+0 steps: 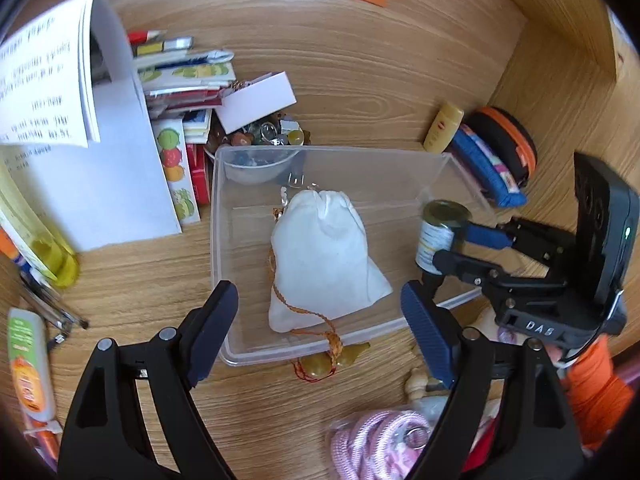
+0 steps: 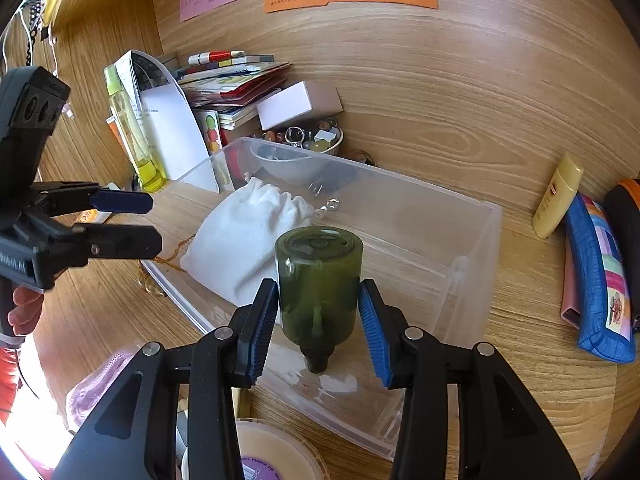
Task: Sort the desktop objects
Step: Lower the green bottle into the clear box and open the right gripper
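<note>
A clear plastic box [image 1: 218, 240] [image 2: 400, 184] sits on the wooden desk with a white drawstring bag [image 1: 320, 252] [image 2: 240, 248] lying inside it. The bag's orange cord and amber pendant [image 1: 336, 358] trail over the box's near rim. My left gripper [image 1: 320, 332] [image 2: 154, 223] hovers open at that rim, with nothing between its fingers. My right gripper [image 2: 318, 320] [image 1: 450, 246] is shut on a dark green bottle [image 2: 318, 280] [image 1: 438, 236]. The bottle hangs over the box's right end, its cap pointing back toward the right wrist camera.
Behind the box stand a bowl of trinkets [image 1: 260, 160], stacked booklets [image 1: 180, 80] and loose papers [image 1: 48, 80]. A yellow tube [image 1: 442, 128] and blue pencil case [image 1: 488, 168] lie to the right. Pink cord [image 1: 380, 440] and a round tub [image 2: 272, 452] crowd the near edge.
</note>
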A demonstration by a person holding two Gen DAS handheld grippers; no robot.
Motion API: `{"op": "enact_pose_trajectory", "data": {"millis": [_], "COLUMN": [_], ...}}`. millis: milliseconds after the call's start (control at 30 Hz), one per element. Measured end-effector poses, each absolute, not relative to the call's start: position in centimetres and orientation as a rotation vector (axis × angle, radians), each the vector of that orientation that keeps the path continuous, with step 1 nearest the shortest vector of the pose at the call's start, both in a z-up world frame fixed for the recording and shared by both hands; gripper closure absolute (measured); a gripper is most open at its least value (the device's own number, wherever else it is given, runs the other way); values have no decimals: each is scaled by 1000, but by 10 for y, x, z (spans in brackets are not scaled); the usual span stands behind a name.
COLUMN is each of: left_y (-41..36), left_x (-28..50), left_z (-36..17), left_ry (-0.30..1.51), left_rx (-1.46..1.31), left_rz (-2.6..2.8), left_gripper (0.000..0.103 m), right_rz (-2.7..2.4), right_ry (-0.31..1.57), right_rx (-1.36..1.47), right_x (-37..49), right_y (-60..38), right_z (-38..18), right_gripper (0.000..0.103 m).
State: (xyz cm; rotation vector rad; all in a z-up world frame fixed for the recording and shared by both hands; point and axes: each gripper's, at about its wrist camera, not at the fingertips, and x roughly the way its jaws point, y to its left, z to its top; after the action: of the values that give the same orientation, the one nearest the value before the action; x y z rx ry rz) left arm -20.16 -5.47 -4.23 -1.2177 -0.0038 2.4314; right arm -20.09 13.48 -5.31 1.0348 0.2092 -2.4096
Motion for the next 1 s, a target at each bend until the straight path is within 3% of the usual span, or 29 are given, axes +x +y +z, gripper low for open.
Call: {"op": "enact_pose_trajectory", "data": {"millis": [233,367,667,1000], "left_y": [-48,-49,-57,-74], "left_x": [-188,-183,-170,-158], "left_z": [-35,-32,-32,-49], "left_ry": [120,140,135,97], "left_rx": [-1155,-1138,-1148,-1214], "left_rz": [2492,2517,2555,2584], "left_gripper": [15,14,10,9], "right_rz": [-2416,-2431,-2467,-2490], "right_ry": [223,212,195,178], "right_rx": [1012,975,928,899], "right_x": [-196,-189,-166,-133], "right_y": [133,136,149,170], "right_z": [-46,-38,-24,-22], "right_gripper": [62,51,39,33]}}
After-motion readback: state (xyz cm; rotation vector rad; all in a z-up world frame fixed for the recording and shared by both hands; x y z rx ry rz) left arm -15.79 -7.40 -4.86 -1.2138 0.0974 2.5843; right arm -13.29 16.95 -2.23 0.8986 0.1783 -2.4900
